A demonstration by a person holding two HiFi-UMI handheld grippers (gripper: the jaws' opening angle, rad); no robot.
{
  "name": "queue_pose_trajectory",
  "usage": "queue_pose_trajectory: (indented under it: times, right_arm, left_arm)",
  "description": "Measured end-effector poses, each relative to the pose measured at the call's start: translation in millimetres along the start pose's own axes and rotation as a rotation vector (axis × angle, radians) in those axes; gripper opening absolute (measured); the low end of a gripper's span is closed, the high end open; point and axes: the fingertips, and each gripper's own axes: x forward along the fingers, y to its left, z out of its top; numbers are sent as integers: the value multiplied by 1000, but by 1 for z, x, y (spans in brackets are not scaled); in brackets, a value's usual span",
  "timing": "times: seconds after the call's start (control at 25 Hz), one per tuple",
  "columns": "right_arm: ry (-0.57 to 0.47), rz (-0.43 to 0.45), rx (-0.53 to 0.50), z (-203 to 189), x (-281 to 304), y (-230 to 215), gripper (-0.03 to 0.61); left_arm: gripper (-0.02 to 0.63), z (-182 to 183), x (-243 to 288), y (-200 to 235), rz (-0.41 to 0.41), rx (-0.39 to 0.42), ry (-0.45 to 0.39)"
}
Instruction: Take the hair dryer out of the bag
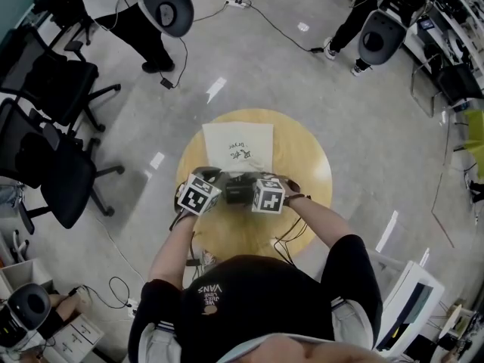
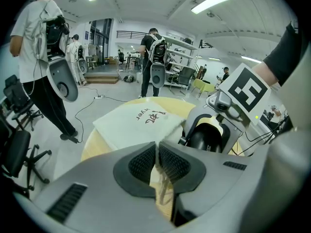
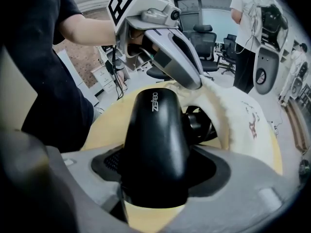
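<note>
Black and glossy, the dryer (image 3: 155, 144) has a smooth, rounded barrel with pale lettering along its top. It lies low over the round wooden table (image 1: 302, 157), just in front of the person. Its far end is at the open mouth of the bag (image 3: 243, 115). There a darker part of it sits inside the curled white rim; how much is inside I cannot tell. The bag is white cloth with dark printed characters, and the rest of it lies flat across the far half of the table.

On the left, the left gripper (image 2: 157, 161) has its jaws almost together, pinching a thin fold of the bag's edge between the ribbed pads. Seen from the right gripper view, its tip meets the rim of the bag's mouth, just above the dryer.

On the right, the right gripper (image 3: 155, 164) has its jaws spread wide around the dryer's barrel. The pads press on both flanks, so the dryer fills the gap between them. The two grippers are close side by side over the near half of the table.
</note>
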Motion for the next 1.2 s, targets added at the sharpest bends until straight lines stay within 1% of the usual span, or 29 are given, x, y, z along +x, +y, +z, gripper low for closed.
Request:
queue_pose_trajectory:
  times: [0.08,0.2,0.32,0.44,0.68,1.2]
  right_arm:
    - [-4,5,3,0,-2,5,350]
    - [-9,26,-3,1,-5,16,350]
    - [-17,48,-23,4,-7,30,350]
    - [-33,58,-18,10,-5,40,350]
    - [-56,51,2,16,-5,57,350]
    - [-65,25,35,22,-4,91,350]
  left_arm:
    - [35,0,1,-1,0,-6,0]
    - [35,1,5,6,26,7,-30]
    - [34,5,2,8,36,3,-26]
    - [34,5,1,13,41,4,-24]
    - [35,3,-1,12,43,9,-25]
    - [35,-4,-5,9,31,27,-22]
